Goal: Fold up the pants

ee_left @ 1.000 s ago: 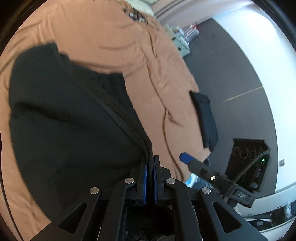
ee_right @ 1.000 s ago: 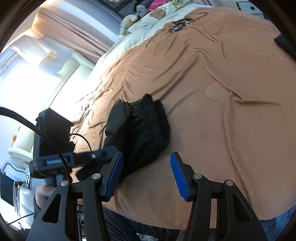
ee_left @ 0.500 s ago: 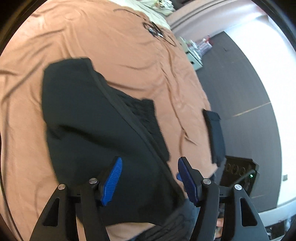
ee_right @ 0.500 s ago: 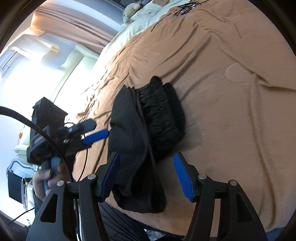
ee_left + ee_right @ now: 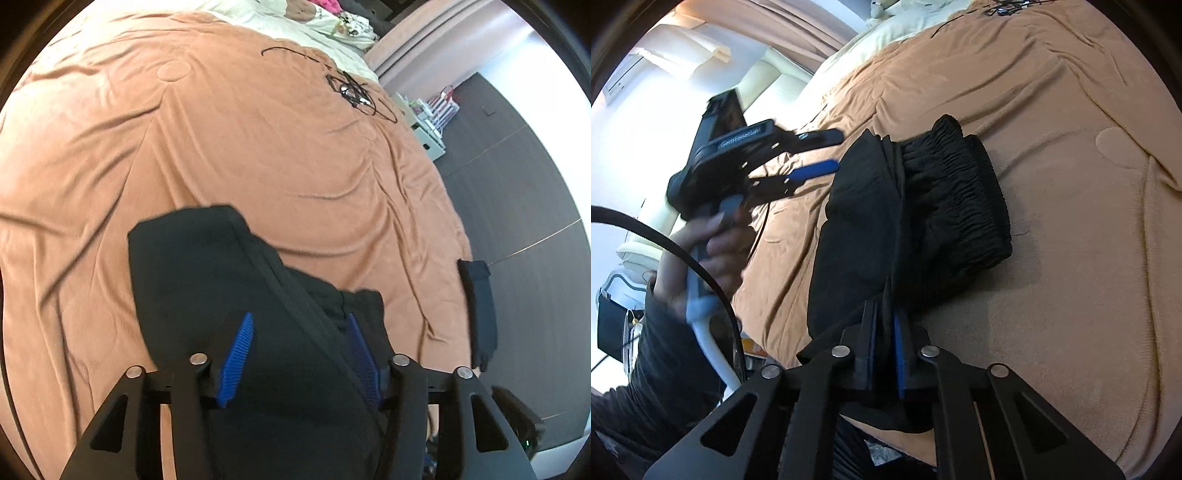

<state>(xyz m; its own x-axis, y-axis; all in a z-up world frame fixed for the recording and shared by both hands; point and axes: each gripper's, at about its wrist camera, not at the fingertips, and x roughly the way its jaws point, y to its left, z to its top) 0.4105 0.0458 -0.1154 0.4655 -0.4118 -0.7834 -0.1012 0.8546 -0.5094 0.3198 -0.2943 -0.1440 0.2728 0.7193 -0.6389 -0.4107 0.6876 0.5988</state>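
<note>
**Right clamp on folded pants, left released**

I see one wide tan quilted bedspread [image 5: 258, 155]. One pair of black elastic-waist pants [image 5: 886, 206], partly folded, lies near its front edge. My right gripper [image 5: 884, 354] is clamped on the fabric edge; my left gripper [image 5: 299, 354] hangs spread. Risk: pulling one-handed could drag the layers askew.

Black pants [image 5: 886, 221] folded in bundle, gathered elastic waistband exposed, on bed's near edge.
</note>
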